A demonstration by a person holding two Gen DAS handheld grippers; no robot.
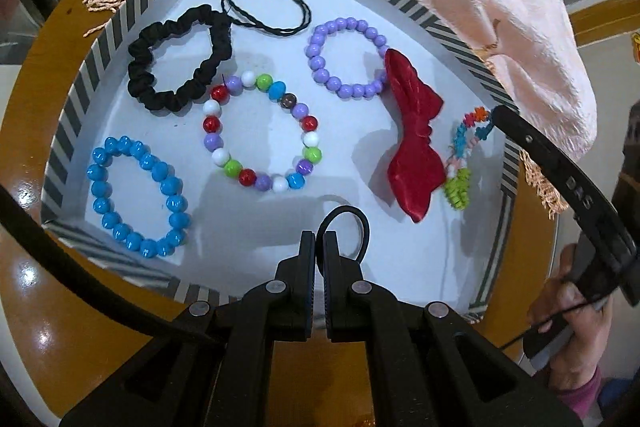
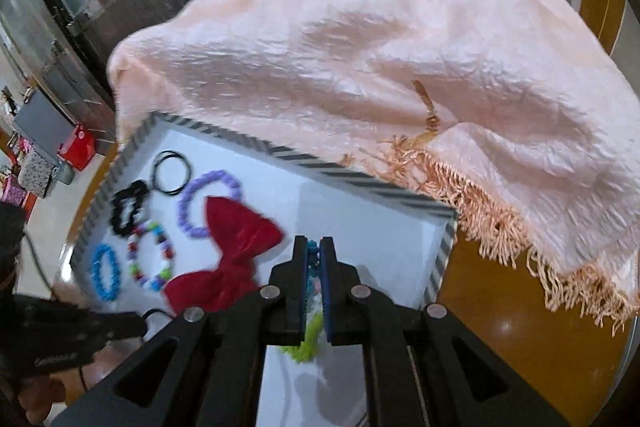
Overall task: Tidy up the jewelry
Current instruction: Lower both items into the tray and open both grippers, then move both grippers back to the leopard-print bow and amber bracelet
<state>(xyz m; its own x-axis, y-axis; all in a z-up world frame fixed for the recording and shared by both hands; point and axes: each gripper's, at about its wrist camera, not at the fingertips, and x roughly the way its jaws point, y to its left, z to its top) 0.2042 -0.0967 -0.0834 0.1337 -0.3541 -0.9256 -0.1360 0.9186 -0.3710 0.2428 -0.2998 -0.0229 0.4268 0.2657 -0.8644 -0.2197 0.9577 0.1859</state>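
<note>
A striped-rim box (image 1: pixel 100 39) with a white floor holds a blue bead bracelet (image 1: pixel 136 199), a multicolour bead bracelet (image 1: pixel 260 137), a purple bead bracelet (image 1: pixel 346 57), a black scrunchie (image 1: pixel 180 59), thin black hair ties (image 1: pixel 266 5) and a red bow (image 1: pixel 416 143). My left gripper (image 1: pixel 319 237) is shut on a small black hair tie (image 1: pixel 352 223) over the box's near side. My right gripper (image 2: pixel 314 247) is shut on a colourful spiky bracelet (image 2: pixel 308 343), which also shows in the left wrist view (image 1: pixel 466 151), held over the box (image 2: pixel 444 255) beside the bow (image 2: pixel 232 259).
A peach fringed cloth (image 2: pixel 400 67) drapes over the box's far edge and right corner. The box sits on a round glossy wooden table (image 1: pixel 80 327). The right gripper's finger (image 1: pixel 560 167) reaches in from the right in the left wrist view.
</note>
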